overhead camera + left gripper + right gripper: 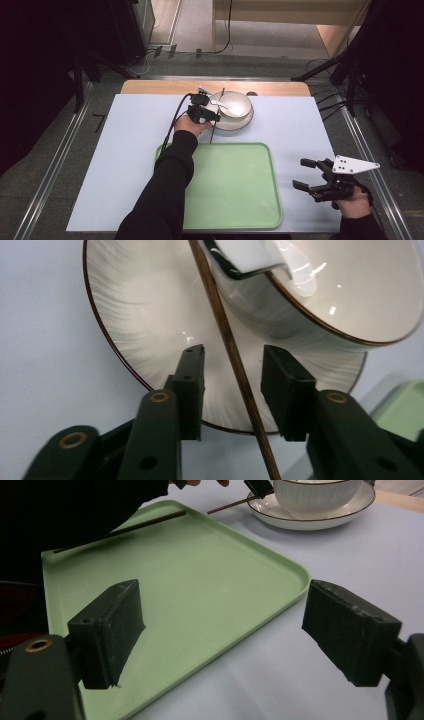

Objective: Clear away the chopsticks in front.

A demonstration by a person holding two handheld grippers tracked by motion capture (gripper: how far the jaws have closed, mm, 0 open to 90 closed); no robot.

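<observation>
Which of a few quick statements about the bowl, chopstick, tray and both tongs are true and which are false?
1. The bowl sits on a plate. True.
2. A chopstick lies between the left tongs' jaws. True.
3. The right tongs hold the spoon. False: they are open, holding nothing; the spoon rests in the bowl.
4. The plate sits on the tray. False: it sits on the table beyond the tray.
5. The tray is green. True.

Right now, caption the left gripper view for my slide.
Left gripper straddles a brown chopstick lying across the plate beneath the bowl.
</observation>
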